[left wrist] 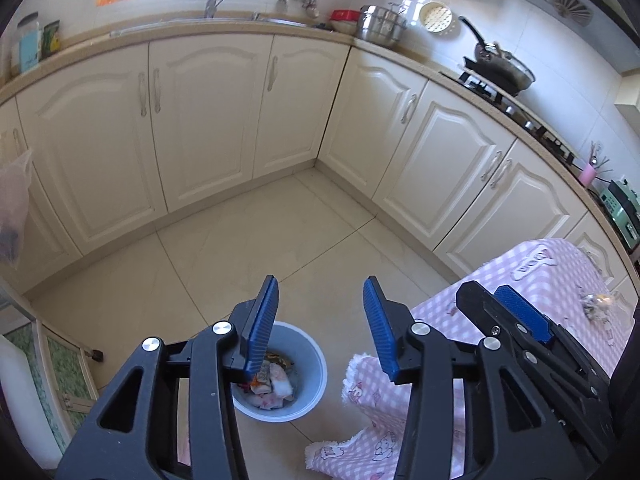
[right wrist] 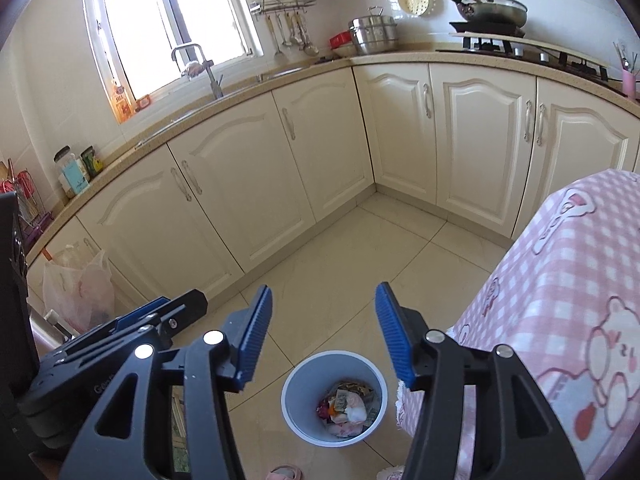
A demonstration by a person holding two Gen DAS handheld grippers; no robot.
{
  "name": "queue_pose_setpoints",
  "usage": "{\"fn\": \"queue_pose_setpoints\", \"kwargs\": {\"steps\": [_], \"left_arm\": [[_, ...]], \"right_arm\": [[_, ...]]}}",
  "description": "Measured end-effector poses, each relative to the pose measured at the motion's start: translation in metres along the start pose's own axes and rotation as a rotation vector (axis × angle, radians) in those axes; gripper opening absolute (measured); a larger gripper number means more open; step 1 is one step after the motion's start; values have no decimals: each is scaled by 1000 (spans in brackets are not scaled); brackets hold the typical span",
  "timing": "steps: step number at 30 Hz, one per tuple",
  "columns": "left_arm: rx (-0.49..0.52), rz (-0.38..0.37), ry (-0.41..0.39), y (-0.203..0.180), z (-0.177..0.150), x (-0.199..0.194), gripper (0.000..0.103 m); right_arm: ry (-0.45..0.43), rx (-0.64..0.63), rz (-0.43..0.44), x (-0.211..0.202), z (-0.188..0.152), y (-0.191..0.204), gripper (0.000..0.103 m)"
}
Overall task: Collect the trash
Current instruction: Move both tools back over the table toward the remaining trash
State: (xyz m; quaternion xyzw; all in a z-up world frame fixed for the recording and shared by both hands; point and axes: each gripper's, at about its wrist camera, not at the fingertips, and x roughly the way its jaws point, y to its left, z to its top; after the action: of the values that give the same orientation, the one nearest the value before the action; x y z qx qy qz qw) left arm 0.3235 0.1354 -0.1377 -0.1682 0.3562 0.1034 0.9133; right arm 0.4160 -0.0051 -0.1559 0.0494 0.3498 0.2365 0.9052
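Note:
A grey-blue round trash bin (left wrist: 308,364) stands on the tiled floor, holding crumpled wrappers and paper scraps (left wrist: 272,384). It also shows in the right wrist view (right wrist: 298,396), trash (right wrist: 348,404) inside. My left gripper (left wrist: 320,292) is open and empty, held above the bin. My right gripper (right wrist: 322,300) is open and empty, also above the bin. The right gripper shows in the left wrist view (left wrist: 516,308), over a pink checked tablecloth (left wrist: 560,272). A small crumpled piece of trash (left wrist: 598,306) lies on that cloth.
Cream cabinets (left wrist: 208,120) run along two walls under a counter with a sink tap (right wrist: 196,64), pots (right wrist: 374,34) and a pan on the stove (right wrist: 492,10). A plastic bag (right wrist: 78,292) hangs at the left. The pink cloth-covered table (right wrist: 568,280) stands right of the bin.

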Motion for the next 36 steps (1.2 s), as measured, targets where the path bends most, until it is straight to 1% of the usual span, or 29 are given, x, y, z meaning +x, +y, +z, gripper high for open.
{"fn": "queue_pose_setpoints", "kwargs": {"steps": [6,10,13,18,19,21,23,29,31,36], "left_arm": [[44,-30,-49,-31,3,-33,44],[87,-64,-73,-61,1,-51,44],[131,-100,-83,-92,-4,-61,45],[221,-169,-76,-150,-15,-69,45],[238,-184,-72,-161,-17,-70,45],[279,-207,-67,-185,-23,-71,49],[320,-229,-63,-210,-30,-70,57],[404,-283,-41,-269,-47,-58,68],[425,-292,-30,-283,-53,-54,69],[456,-323,13,-319,-58,-28,70]], "right_arm": [[-71,7,-14,-45,8,-12,54],[-121,30,-39,-79,11,-32,55],[-160,55,-69,-107,13,-56,55],[-212,110,-143,-151,11,-106,57],[-220,122,-157,-158,9,-117,57],[-237,153,-190,-174,6,-142,57],[-255,183,-230,-190,2,-168,58],[-287,289,-338,-224,-13,-242,59],[-291,322,-361,-229,-17,-261,60],[-296,378,-405,-234,-21,-302,61]]}}
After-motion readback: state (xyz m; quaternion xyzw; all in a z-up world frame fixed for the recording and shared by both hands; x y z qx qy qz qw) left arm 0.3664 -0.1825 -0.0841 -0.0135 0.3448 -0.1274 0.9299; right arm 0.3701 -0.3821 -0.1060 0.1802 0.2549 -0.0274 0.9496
